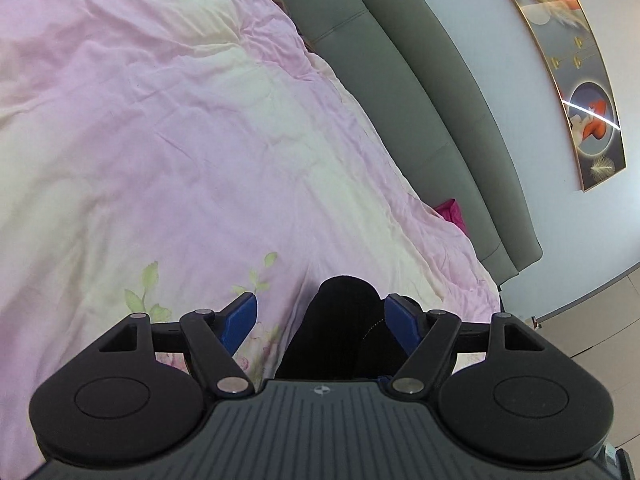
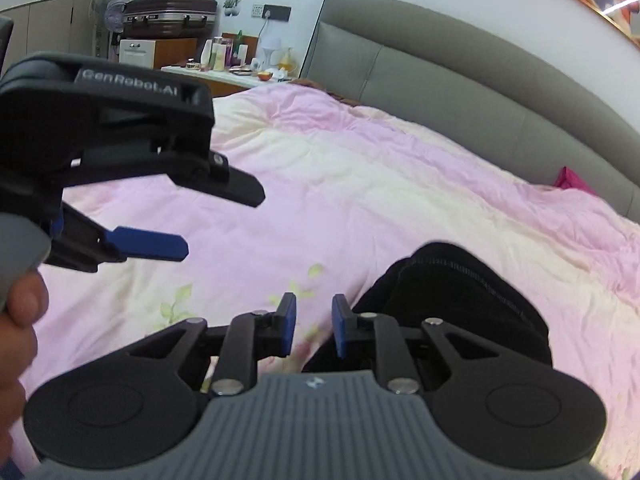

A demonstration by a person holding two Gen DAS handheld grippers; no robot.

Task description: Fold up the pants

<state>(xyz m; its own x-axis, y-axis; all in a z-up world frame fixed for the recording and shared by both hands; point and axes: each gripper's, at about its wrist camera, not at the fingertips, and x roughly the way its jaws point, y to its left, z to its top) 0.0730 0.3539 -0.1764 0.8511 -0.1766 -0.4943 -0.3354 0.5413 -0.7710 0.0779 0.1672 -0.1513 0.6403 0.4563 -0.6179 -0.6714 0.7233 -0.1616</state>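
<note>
Two hand-held grippers up over the bed, neither holding anything. Left hand-held gripper [image 1: 322, 320] has jaws wide, blue pads well apart with dark cloth showing between them but no pinch; in the right view it hangs above the quilt [image 2: 360, 184], spread the same way. Right hand-held gripper [image 2: 314, 326] has a narrow gap between pads, only quilt visible in it, nothing clamped. Pants [image 2: 452, 304] are black and lie bunched at the near edge of the bed, on the quilt, just right of the right pads; a stitched band, likely the waistband, curves across the top of the heap. Legs are not visible, so layout below the frame is unknown. My read: pick-up not yet done, fold not started. To do it well: open the right jaws wider first, then bring each gripper onto the waistband, one near each end, and bite through both fabric layers only, not the quilt underneath. Lift enough for the legs to hang free, then lay the pants flat toward the middle of the bed, where there is room. Headboard [image 2: 440, 80] side is far off, no clearance issue. Risk: soft quilt rides up with the cloth.
</note>
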